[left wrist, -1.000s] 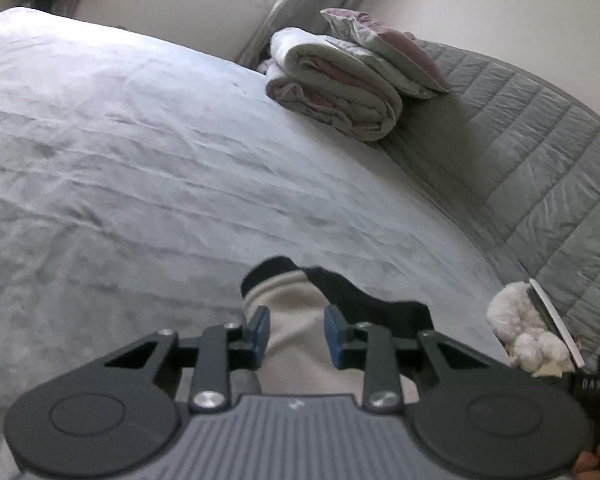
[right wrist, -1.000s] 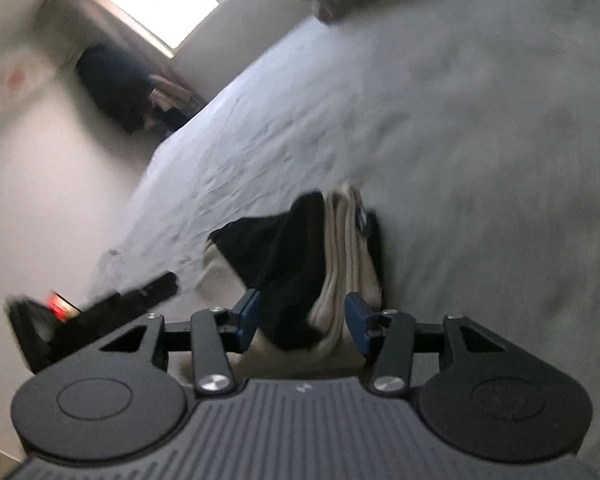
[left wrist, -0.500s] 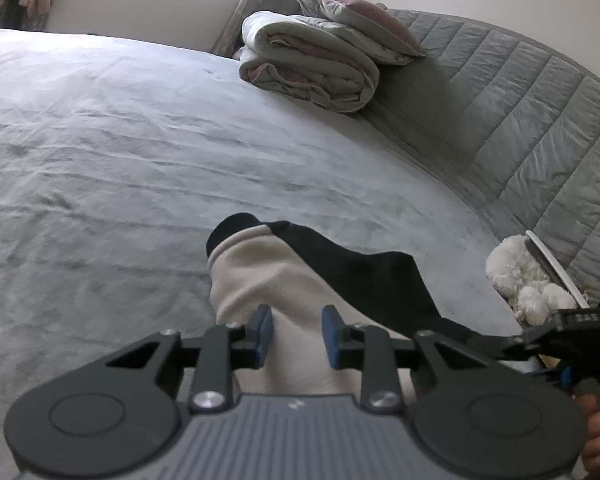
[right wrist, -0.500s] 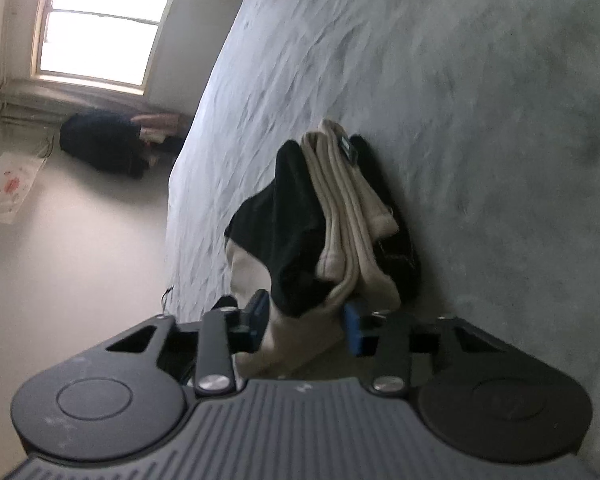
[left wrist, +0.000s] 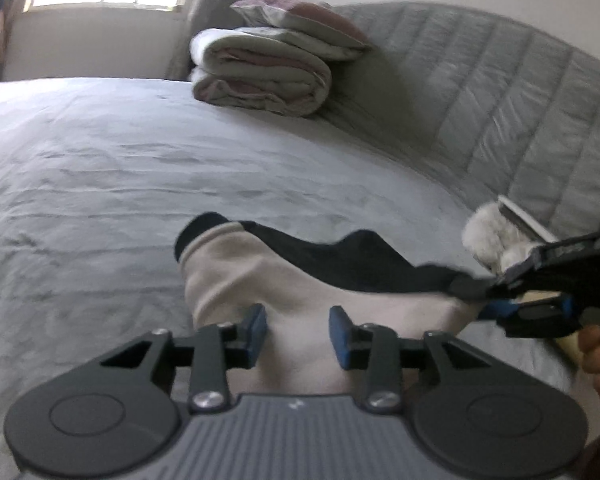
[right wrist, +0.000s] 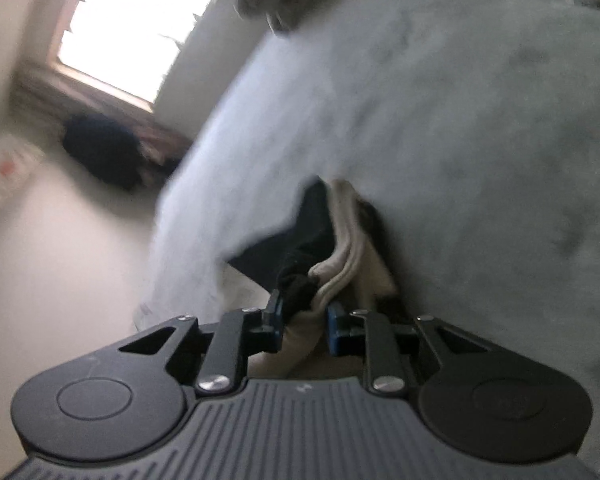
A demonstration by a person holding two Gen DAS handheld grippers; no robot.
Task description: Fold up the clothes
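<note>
Near the bed's [left wrist: 147, 168] front edge the cream-and-black garment [left wrist: 300, 292] lies bunched. Right gripper [right wrist: 303, 314] closing on its stacked edge; left gripper [left wrist: 297, 334] opening, fabric between unpinched. Layers should be kept aligned.

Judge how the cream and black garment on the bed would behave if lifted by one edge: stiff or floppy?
Probably floppy: the cream and black garment bunches where the right gripper, closing, pinches it. Likely light: it lies in soft folded layers on the grey bed cover. It may sag and unfold, since the left gripper is opening around it.
</note>
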